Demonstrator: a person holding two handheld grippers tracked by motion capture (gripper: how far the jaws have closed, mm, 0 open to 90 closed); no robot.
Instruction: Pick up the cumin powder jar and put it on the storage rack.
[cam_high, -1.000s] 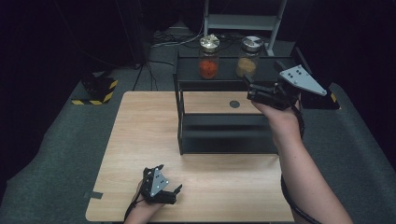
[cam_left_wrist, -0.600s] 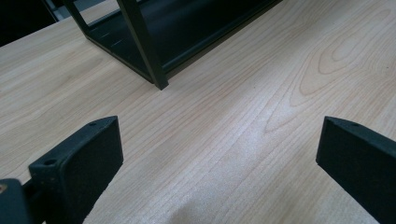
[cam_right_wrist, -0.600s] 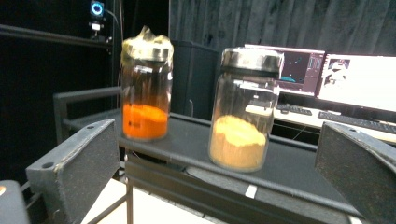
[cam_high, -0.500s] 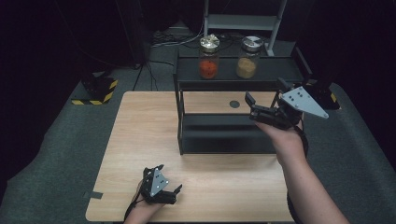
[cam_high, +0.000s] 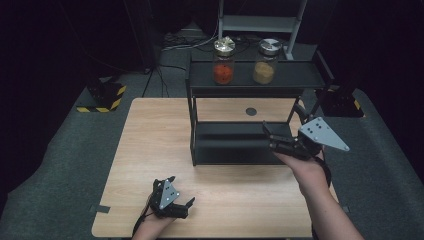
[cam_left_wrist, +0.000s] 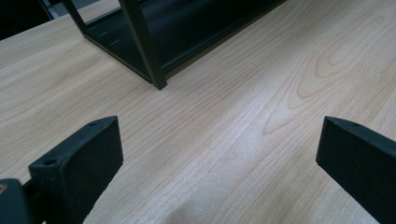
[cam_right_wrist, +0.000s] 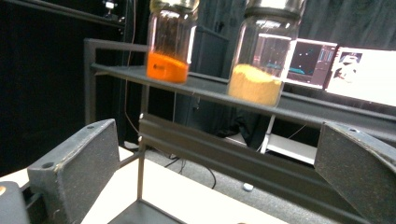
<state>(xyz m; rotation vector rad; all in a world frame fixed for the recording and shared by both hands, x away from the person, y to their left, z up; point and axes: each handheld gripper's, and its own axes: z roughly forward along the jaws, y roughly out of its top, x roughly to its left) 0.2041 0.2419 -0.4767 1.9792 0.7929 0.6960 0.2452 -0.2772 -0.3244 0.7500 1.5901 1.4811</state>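
A black two-tier metal shelf (cam_high: 250, 90) stands on the wooden table (cam_high: 150, 135). Two glass jars sit on its top tier: one with orange-red filling (cam_high: 223, 66) (cam_right_wrist: 169, 42) on the left, one with tan filling (cam_high: 264, 65) (cam_right_wrist: 261, 56) on the right. My right gripper (cam_high: 272, 140) is open with nothing between its jaws, held in front of the shelf's right end, level with the lower tier. Low near the table's front edge, my left gripper (cam_high: 181, 200) is open and holds nothing; its view has bare wood and the shelf's front corner post (cam_left_wrist: 144, 46).
A small dark disc (cam_high: 251, 111) lies on the table behind the shelf. Yellow-and-black striped bases (cam_high: 102, 97) stand on the floor at left and at right (cam_high: 345, 105). A metal rack (cam_high: 260, 20) stands behind the table. Lit screens (cam_right_wrist: 350, 65) glow beyond the shelf.
My right gripper has come down and back toward the person, from the shelf's top tier to the front of its lower tier. The left gripper has stayed put.
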